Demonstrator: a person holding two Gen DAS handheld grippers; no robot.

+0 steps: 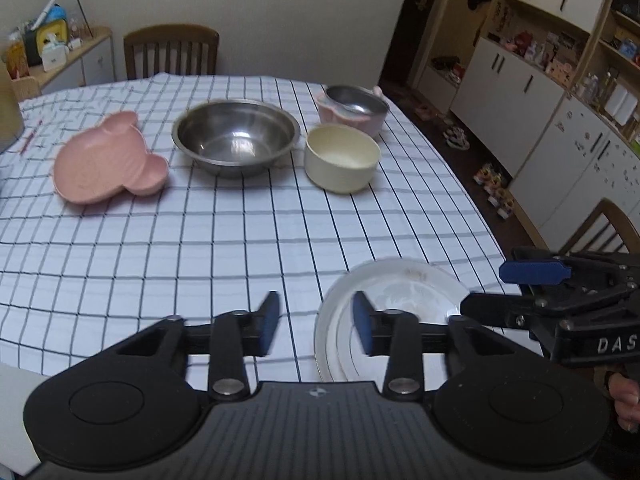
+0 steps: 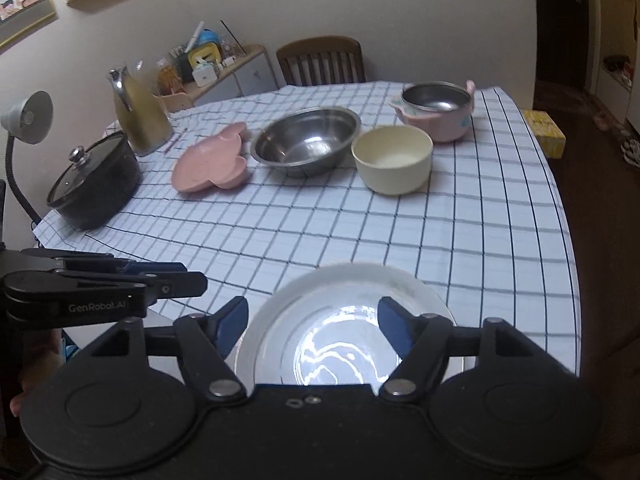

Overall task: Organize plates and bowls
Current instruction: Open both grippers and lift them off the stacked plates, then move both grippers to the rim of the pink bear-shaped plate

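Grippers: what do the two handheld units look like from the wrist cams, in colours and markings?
Both are matte black, with two round discs at the base and silver pivot bolts on jointed links. The left gripper and right gripper have blue finger pads. White lettering reads "GenRobot.AI" on the left, "DAS" on the right.

My left gripper is level and low, its blue-padded fingers spread apart with nothing between them. My right gripper sits just to its right, jaws wide open, fingers splayed and gripping nothing. From the left wrist view, it reaches in sideways, and my right hand wraps its handle.
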